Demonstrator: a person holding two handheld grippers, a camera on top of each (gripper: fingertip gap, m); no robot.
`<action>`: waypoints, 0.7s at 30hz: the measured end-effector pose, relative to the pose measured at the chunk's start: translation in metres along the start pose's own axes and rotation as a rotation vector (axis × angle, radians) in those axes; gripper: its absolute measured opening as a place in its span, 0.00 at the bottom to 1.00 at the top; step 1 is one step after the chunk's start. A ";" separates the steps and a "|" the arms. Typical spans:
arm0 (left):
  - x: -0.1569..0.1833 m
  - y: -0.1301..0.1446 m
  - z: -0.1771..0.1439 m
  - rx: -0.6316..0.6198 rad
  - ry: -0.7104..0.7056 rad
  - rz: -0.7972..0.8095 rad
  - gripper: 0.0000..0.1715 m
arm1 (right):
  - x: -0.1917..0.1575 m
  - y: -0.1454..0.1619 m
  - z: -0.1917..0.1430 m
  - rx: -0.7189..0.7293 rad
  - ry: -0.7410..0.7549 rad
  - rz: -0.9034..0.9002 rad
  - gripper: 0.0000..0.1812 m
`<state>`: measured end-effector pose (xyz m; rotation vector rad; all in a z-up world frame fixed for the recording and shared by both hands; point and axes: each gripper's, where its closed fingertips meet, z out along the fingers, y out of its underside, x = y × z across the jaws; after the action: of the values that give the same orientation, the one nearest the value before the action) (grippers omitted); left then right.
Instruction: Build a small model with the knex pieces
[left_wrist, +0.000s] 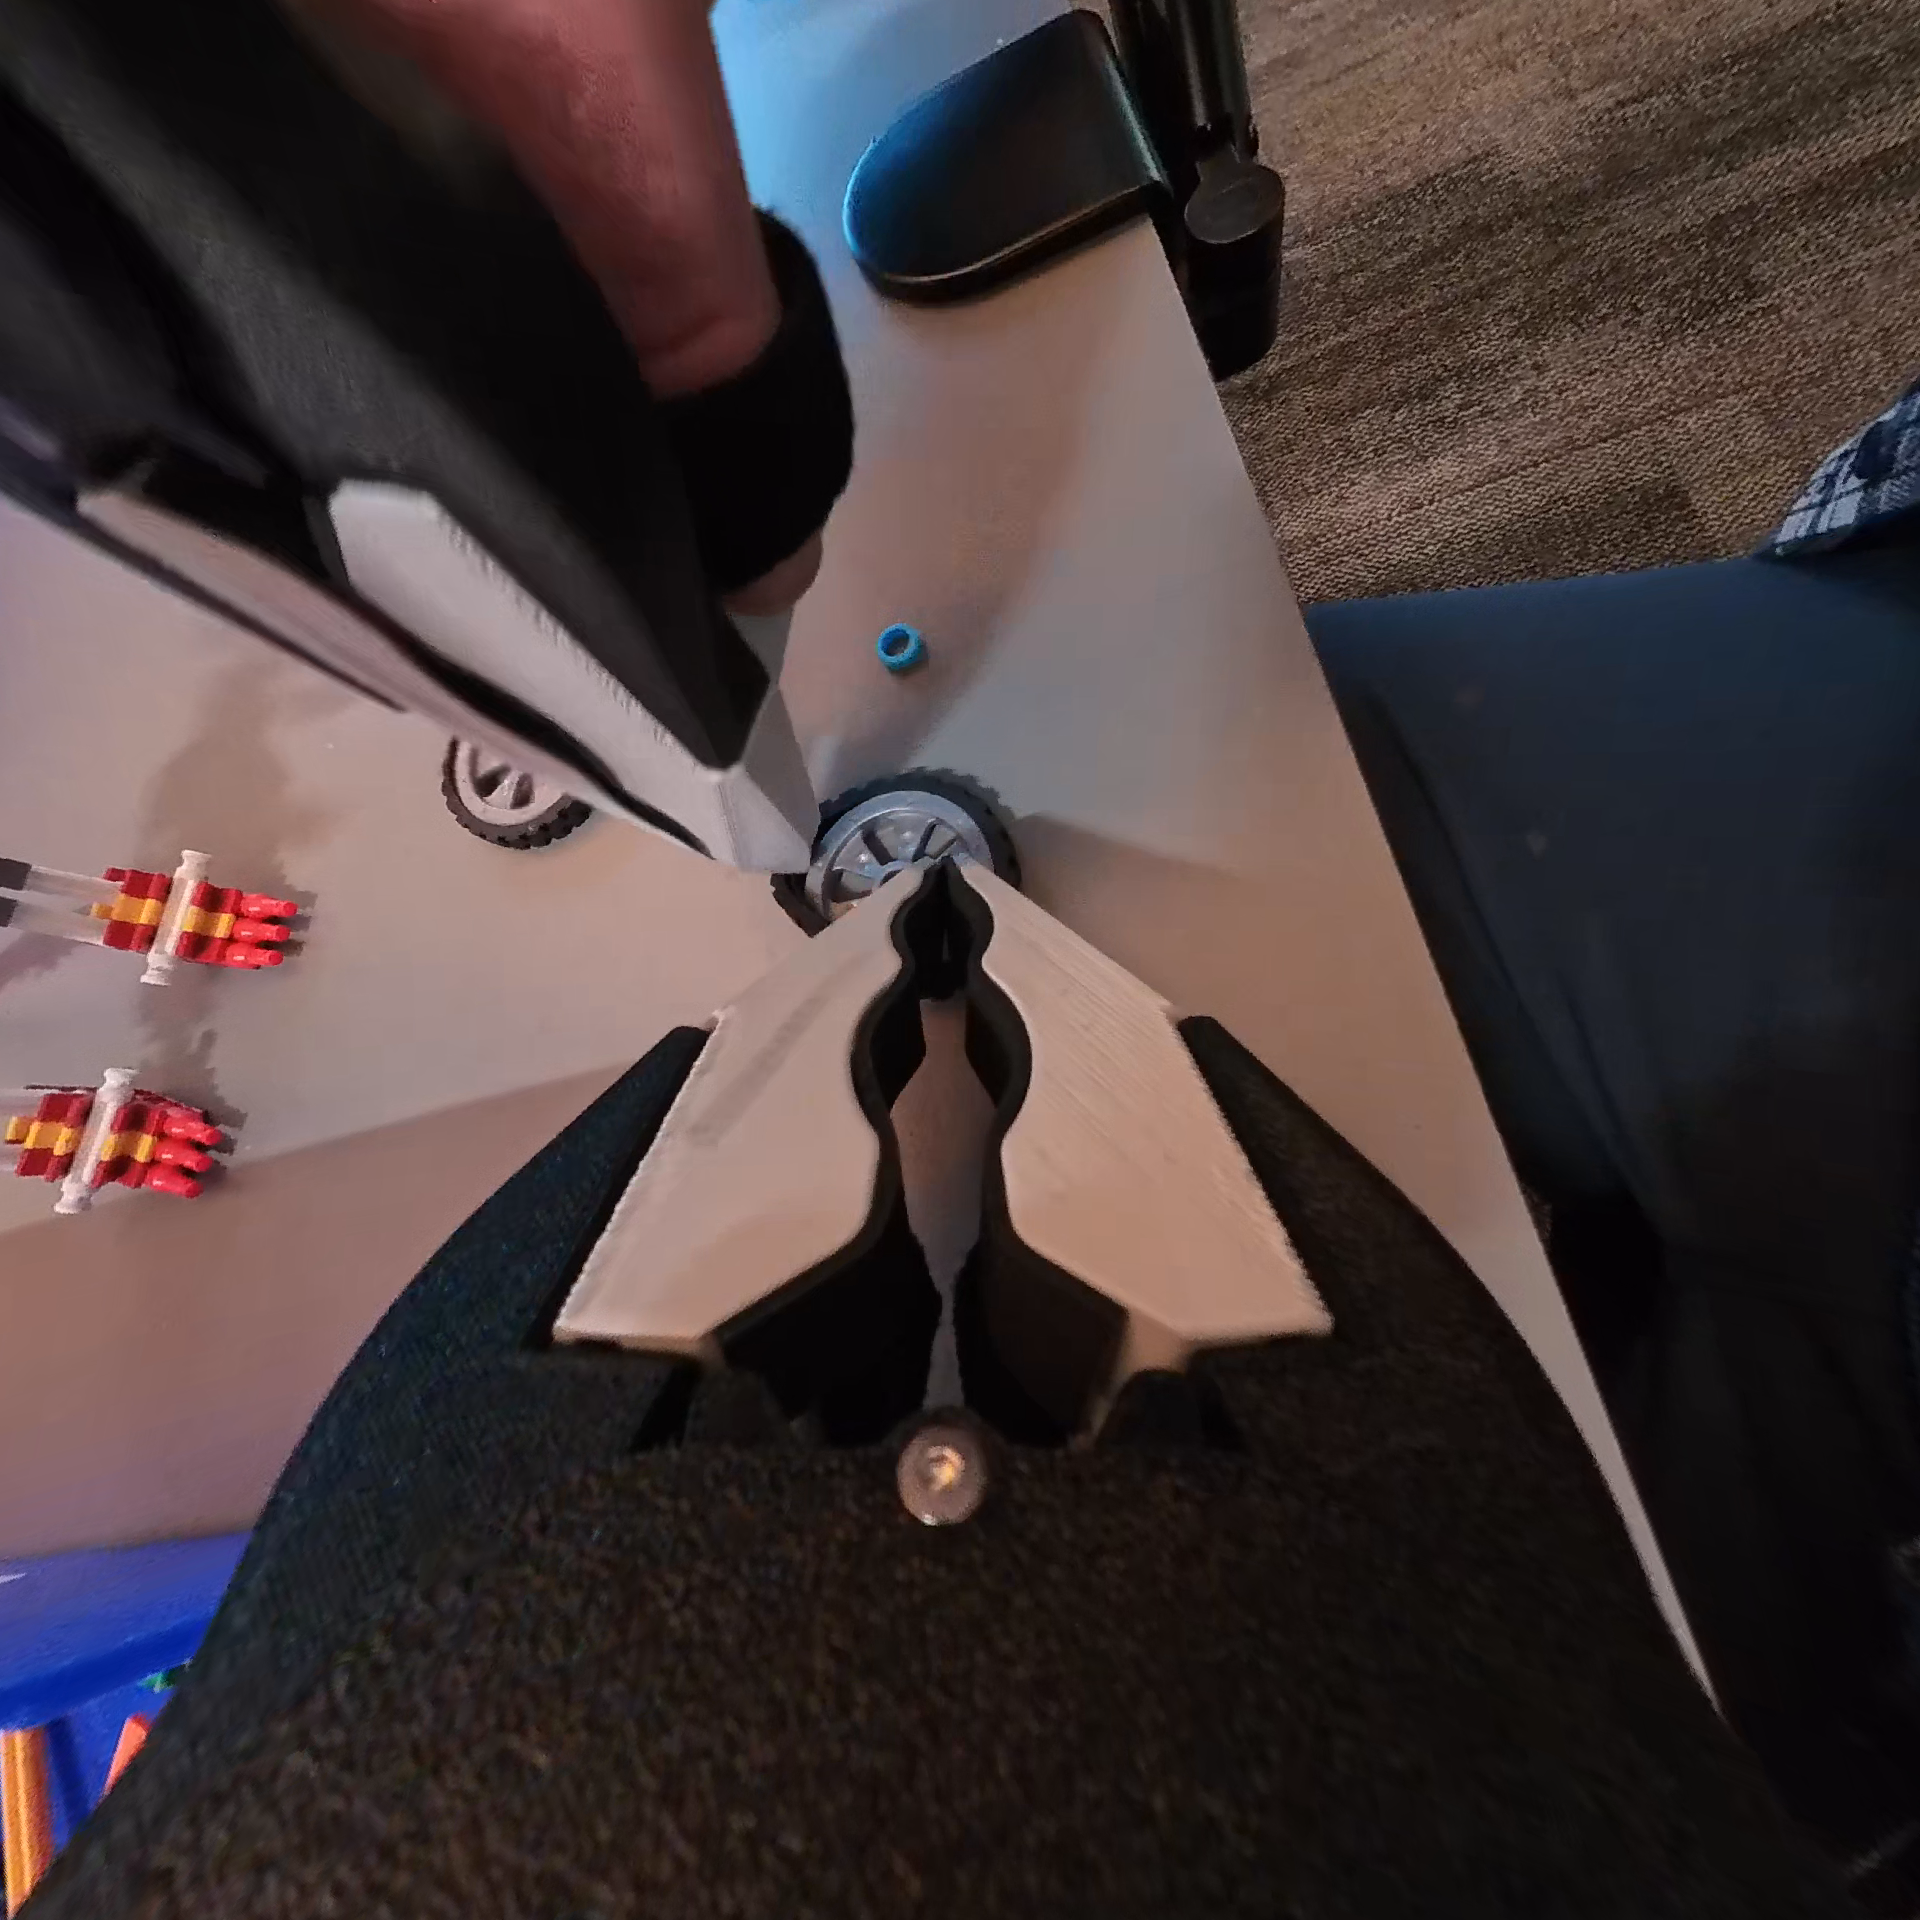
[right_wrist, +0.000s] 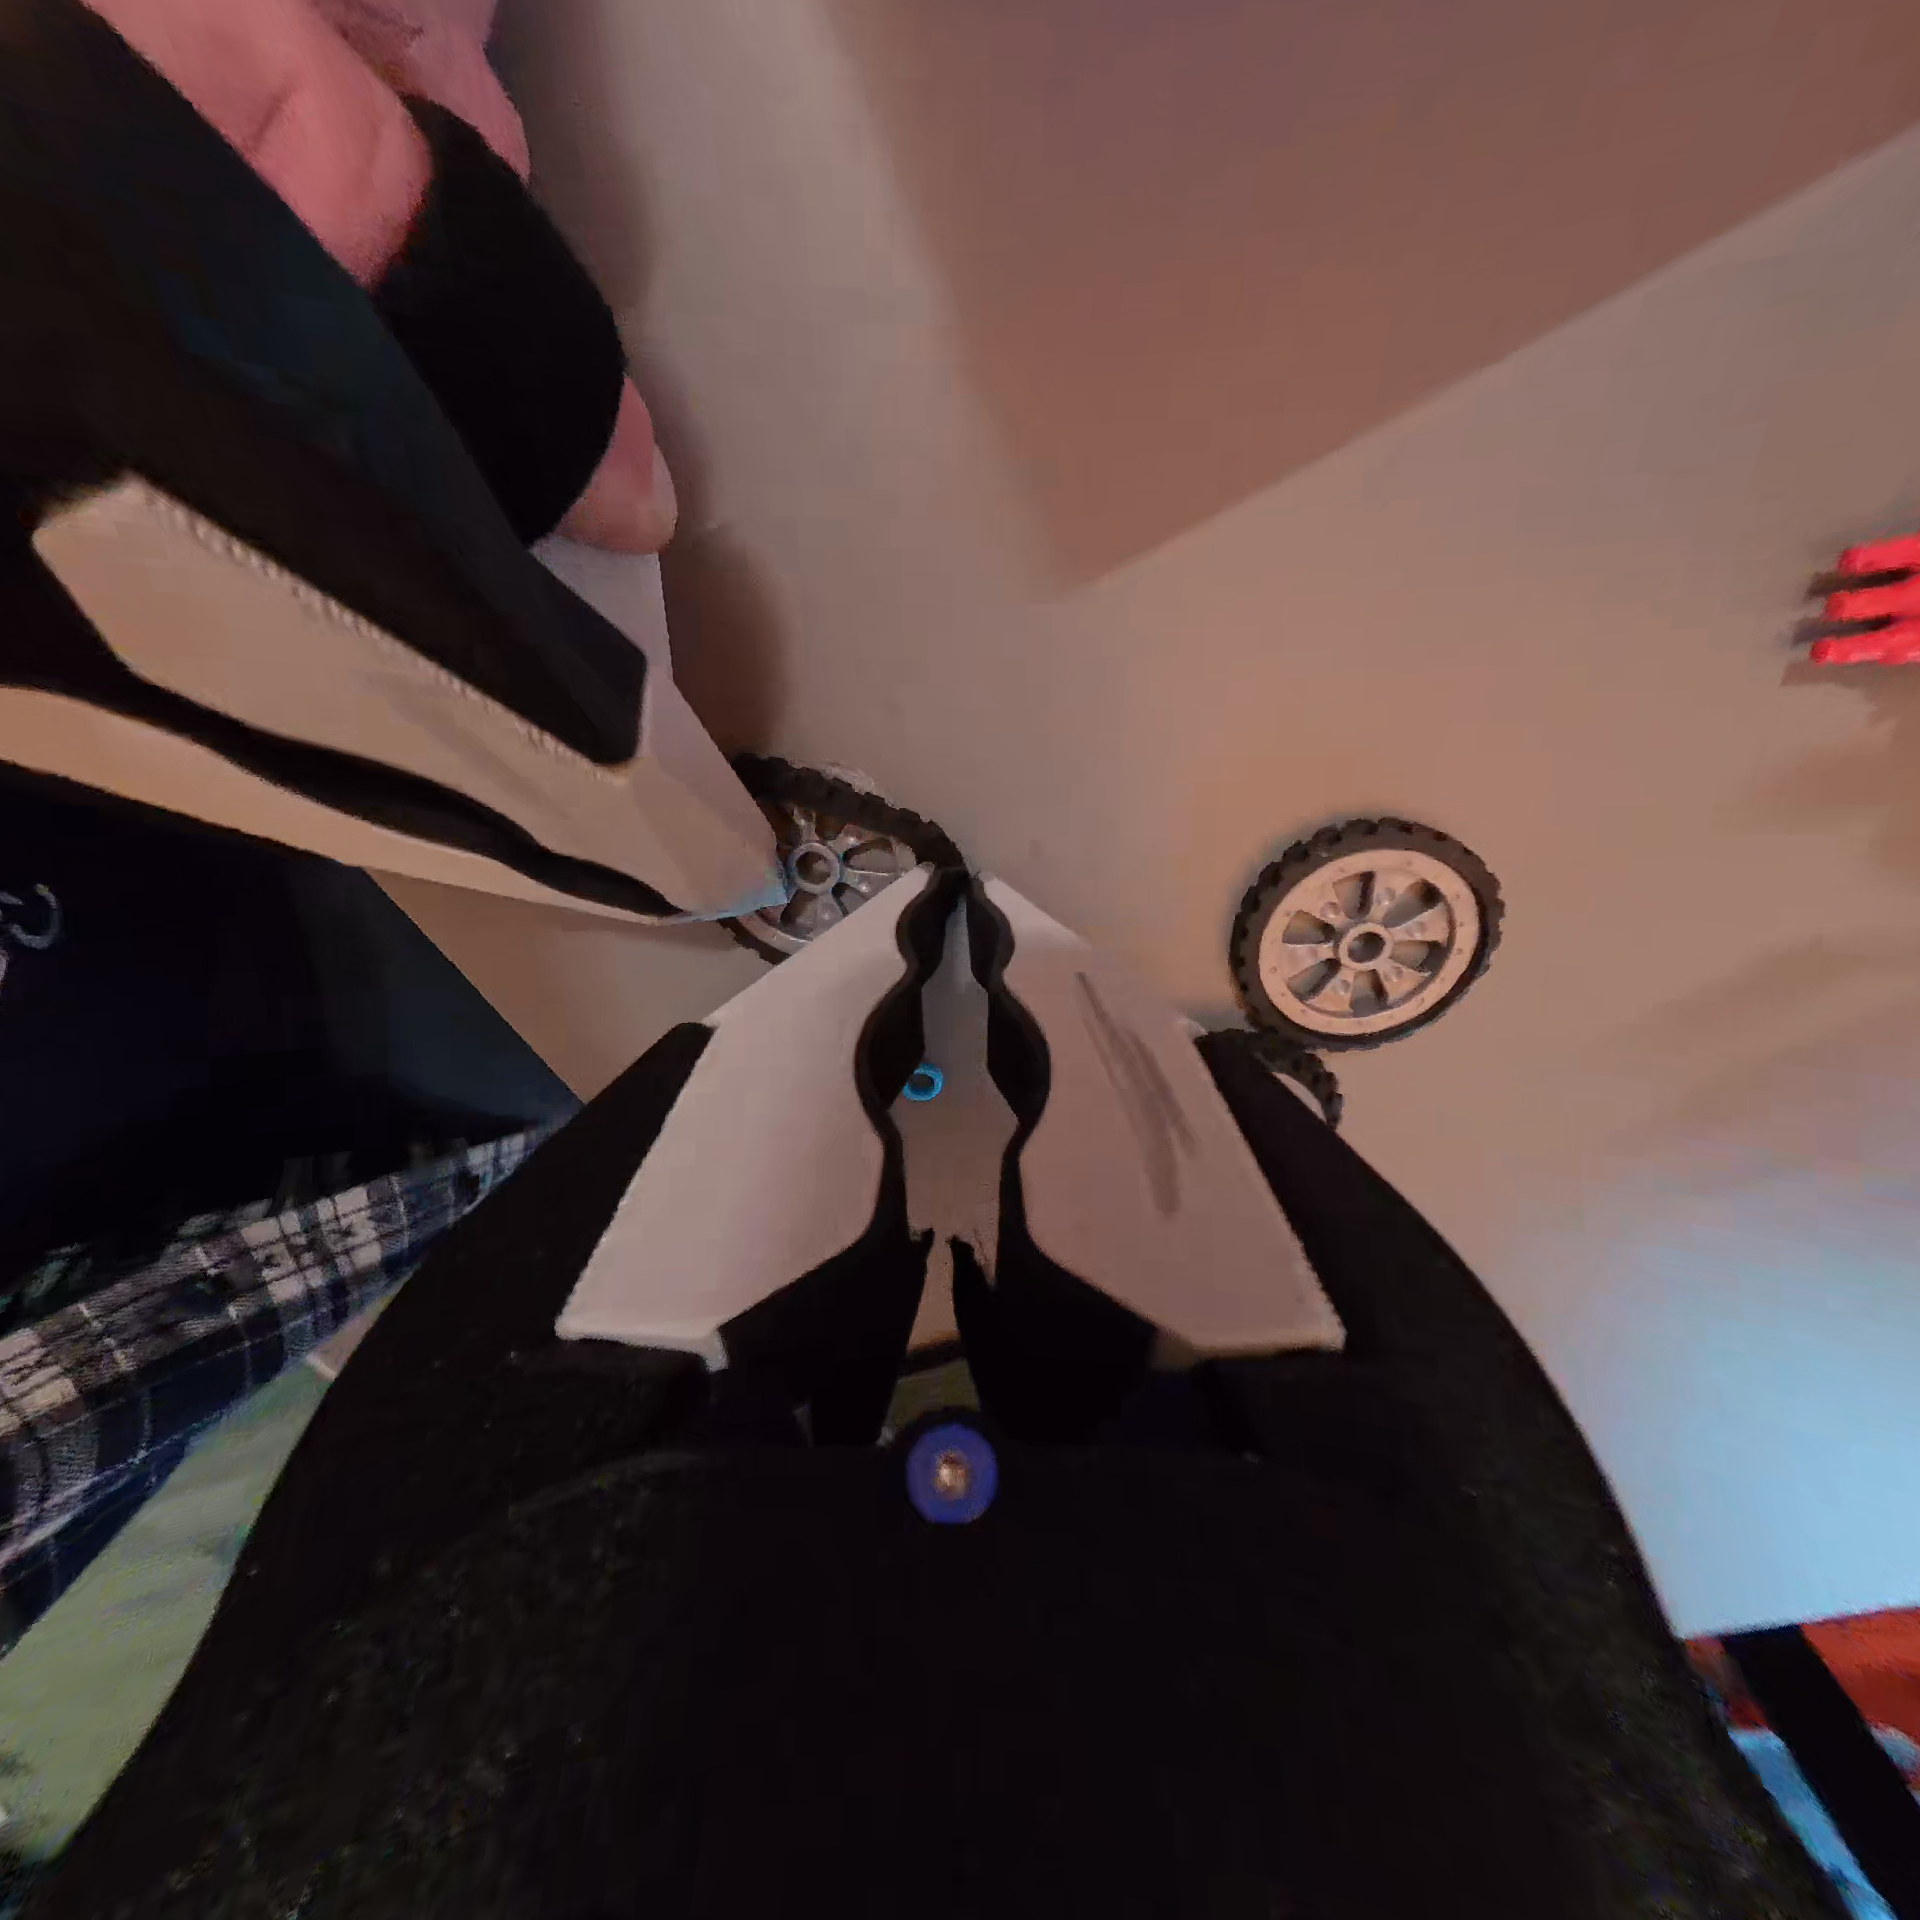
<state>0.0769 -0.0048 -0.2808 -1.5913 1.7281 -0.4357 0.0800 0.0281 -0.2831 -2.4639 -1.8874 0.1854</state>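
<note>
A toy wheel (left_wrist: 891, 837) with a grey spoked hub and a black knobbly tyre sits between both grippers, close to the white table's (left_wrist: 1049, 499) edge. My left gripper (left_wrist: 941, 883) is shut, its tips pinching the wheel's tyre. My right gripper (left_wrist: 774, 844) comes in from the upper left, shut, with its tip against the wheel's other side. In the right wrist view my right gripper (right_wrist: 951, 883) is shut on the tyre rim of the same wheel (right_wrist: 831, 868), and the left gripper (right_wrist: 764, 883) touches its hub.
A second wheel (left_wrist: 509, 802) (right_wrist: 1366, 940) lies flat nearby, and a third (right_wrist: 1299, 1070) is half hidden. A small blue ring (left_wrist: 900, 649) (right_wrist: 923, 1083) lies on the table. Two red and yellow brick assemblies (left_wrist: 197, 920) (left_wrist: 114, 1138), a blue bin (left_wrist: 94, 1631) and a black clamp (left_wrist: 997, 156) show. The grippers are tip to tip, or close to it.
</note>
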 end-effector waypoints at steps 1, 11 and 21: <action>0.000 0.000 0.000 0.000 0.001 0.002 0.00 | 0.000 -0.001 0.000 -0.033 0.010 -0.016 0.01; -0.006 0.008 -0.012 -0.027 -0.007 0.079 0.00 | -0.008 0.011 -0.004 0.056 0.106 0.055 0.01; -0.005 0.007 -0.010 -0.034 -0.018 0.117 0.00 | -0.029 0.016 -0.004 0.175 0.111 0.140 0.02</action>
<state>0.0647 -0.0010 -0.2780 -1.5034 1.8123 -0.3353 0.0885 -0.0043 -0.2788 -2.4340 -1.5853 0.2035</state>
